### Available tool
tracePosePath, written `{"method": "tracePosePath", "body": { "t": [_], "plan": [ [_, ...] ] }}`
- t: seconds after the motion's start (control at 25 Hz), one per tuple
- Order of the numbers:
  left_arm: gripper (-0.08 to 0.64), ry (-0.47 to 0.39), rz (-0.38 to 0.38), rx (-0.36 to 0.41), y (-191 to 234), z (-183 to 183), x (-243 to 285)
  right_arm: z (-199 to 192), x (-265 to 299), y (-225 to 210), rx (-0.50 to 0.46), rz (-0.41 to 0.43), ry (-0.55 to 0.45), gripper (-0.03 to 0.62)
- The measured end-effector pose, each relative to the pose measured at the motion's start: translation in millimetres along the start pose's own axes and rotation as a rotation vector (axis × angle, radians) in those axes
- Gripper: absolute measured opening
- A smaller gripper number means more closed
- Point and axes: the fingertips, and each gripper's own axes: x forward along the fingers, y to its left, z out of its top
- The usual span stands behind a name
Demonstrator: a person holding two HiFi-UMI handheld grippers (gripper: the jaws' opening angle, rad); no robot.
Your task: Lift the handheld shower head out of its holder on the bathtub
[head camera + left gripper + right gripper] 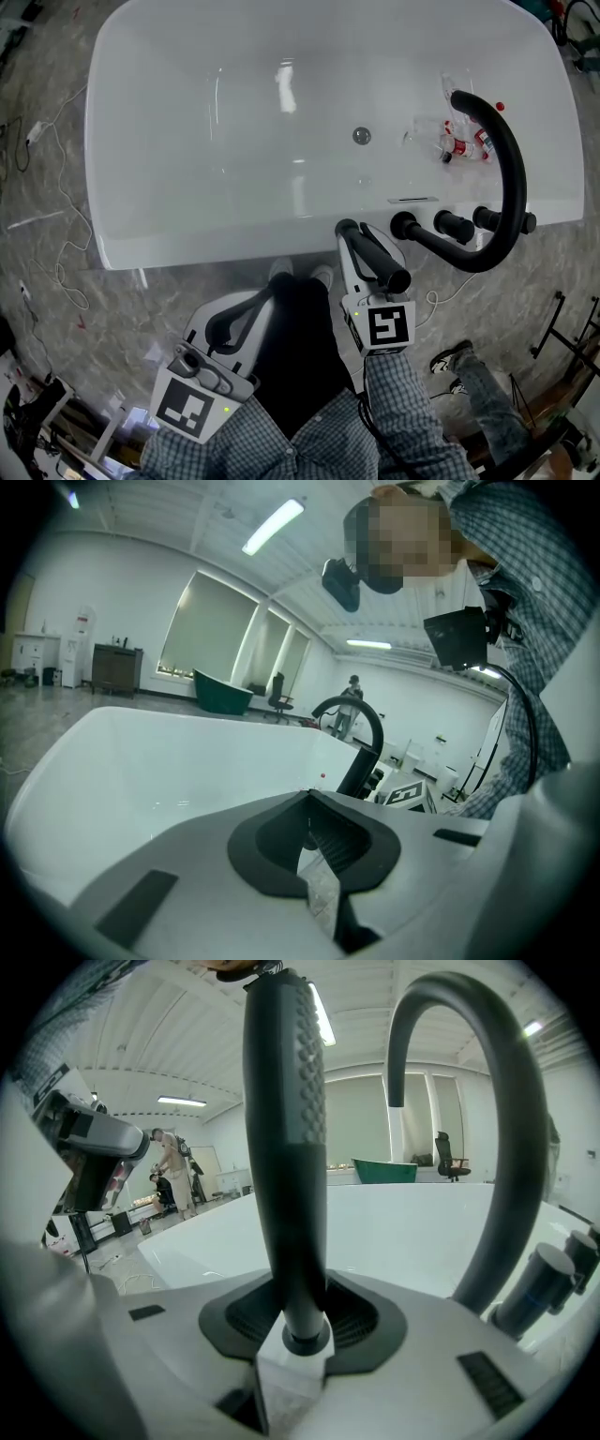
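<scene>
The black handheld shower head (382,264) lies slanted over the near rim of the white bathtub (187,239), its far end at the rim. My right gripper (361,248) is shut on its handle. In the right gripper view the ribbed black shower head (286,1138) stands straight up from between the jaws of the right gripper (295,1321). Whether its end still sits in the holder I cannot tell. My left gripper (269,289) hangs back near the person's body, off the tub. The left gripper view shows the left gripper (314,841) shut, with nothing in it.
A tall black arched faucet (511,169) rises just right of the shower head, with black knobs (455,226) at its base. Small bottles (464,142) lie inside the tub near the drain (361,136). Cables (66,262) trail on the floor at left; a shoe (455,356) is at right.
</scene>
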Motion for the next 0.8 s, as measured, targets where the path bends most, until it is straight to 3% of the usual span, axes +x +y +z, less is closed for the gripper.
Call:
{"method": "tracePosePath", "body": {
  "t": [0.28, 0.8],
  "plan": [
    [0.006, -0.022, -0.015, 0.012, -8.8, 16.7, -5.8, 24.9, -14.7, 1.8, -0.035, -0.01, -0.05, 0.135],
    [0.006, -0.068, -0.042, 0.051, -33.7, 63.5, -24.2, 72.1, -56.9, 2.1, -0.029, -0.045, -0.03, 0.135]
  ]
}}
